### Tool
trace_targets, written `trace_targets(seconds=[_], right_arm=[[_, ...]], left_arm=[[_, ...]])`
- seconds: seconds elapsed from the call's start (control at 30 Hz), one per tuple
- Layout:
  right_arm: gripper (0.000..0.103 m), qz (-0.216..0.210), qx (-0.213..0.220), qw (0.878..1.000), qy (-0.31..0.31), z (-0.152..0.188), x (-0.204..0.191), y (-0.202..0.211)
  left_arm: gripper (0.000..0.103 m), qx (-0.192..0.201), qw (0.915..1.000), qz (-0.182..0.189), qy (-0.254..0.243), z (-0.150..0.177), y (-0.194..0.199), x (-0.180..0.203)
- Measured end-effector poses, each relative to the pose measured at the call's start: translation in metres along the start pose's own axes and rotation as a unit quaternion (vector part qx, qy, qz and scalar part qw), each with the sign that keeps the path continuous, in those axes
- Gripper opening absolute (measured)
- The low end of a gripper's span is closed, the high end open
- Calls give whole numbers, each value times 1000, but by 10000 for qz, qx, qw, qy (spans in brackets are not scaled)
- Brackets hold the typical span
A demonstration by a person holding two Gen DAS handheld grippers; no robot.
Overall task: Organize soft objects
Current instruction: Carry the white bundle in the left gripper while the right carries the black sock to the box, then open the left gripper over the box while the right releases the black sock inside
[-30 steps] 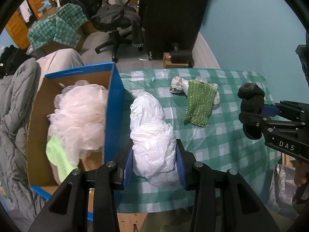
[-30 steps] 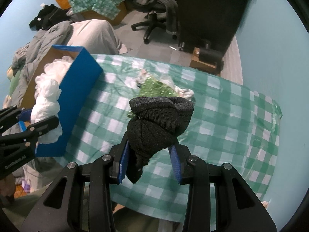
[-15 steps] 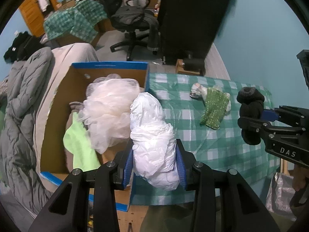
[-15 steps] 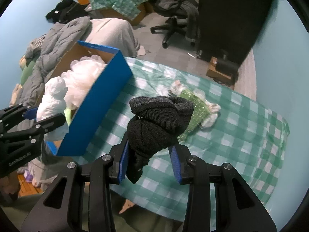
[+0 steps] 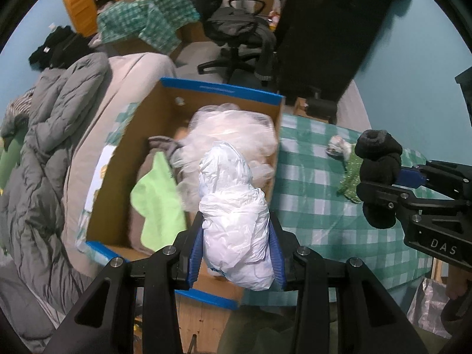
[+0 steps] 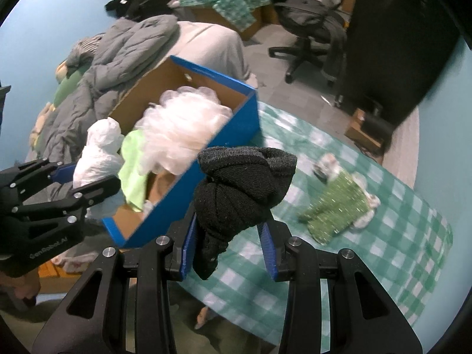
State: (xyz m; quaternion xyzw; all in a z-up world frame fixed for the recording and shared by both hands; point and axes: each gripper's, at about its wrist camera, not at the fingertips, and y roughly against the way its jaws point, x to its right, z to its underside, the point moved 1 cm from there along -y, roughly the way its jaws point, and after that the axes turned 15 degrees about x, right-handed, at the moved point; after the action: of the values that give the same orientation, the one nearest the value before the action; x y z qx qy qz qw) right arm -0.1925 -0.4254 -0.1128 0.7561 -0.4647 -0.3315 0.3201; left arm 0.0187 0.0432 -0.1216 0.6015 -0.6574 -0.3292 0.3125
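My left gripper (image 5: 236,247) is shut on a white crumpled plastic bag (image 5: 236,212) and holds it above the near right corner of the blue cardboard box (image 5: 224,88). The box holds a pale pink mesh pouf (image 5: 233,135), a light green cloth (image 5: 159,200) and a grey cloth (image 5: 162,144). My right gripper (image 6: 228,247) is shut on a black rolled sock (image 6: 242,183), held above the green checked tablecloth (image 6: 368,259) just right of the box (image 6: 206,165). A green glittery sock (image 6: 336,206) and a small white bundle (image 6: 327,162) lie on the table.
A bed with a grey quilt (image 5: 50,147) lies left of the box. A black office chair (image 5: 239,35) and a dark cabinet (image 5: 327,29) stand beyond the table. The teal wall (image 5: 413,67) is at the right.
Both grippers have moved left with their loads. The white bag went from over the tablecloth to over the box. The black sock has come closer to the box's blue wall.
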Motion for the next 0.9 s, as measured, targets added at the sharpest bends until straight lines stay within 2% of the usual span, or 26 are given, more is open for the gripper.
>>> trace_targets(seconds=[0.5, 0.9], right_arm=[[37, -461, -81, 9980, 424, -24, -61, -39], [37, -765, -373, 9952, 487, -15, -102, -75]], left_arm=[[40, -123, 9984, -307, 451, 9, -13, -72], [40, -296, 9974, -294, 592, 18, -40, -104]])
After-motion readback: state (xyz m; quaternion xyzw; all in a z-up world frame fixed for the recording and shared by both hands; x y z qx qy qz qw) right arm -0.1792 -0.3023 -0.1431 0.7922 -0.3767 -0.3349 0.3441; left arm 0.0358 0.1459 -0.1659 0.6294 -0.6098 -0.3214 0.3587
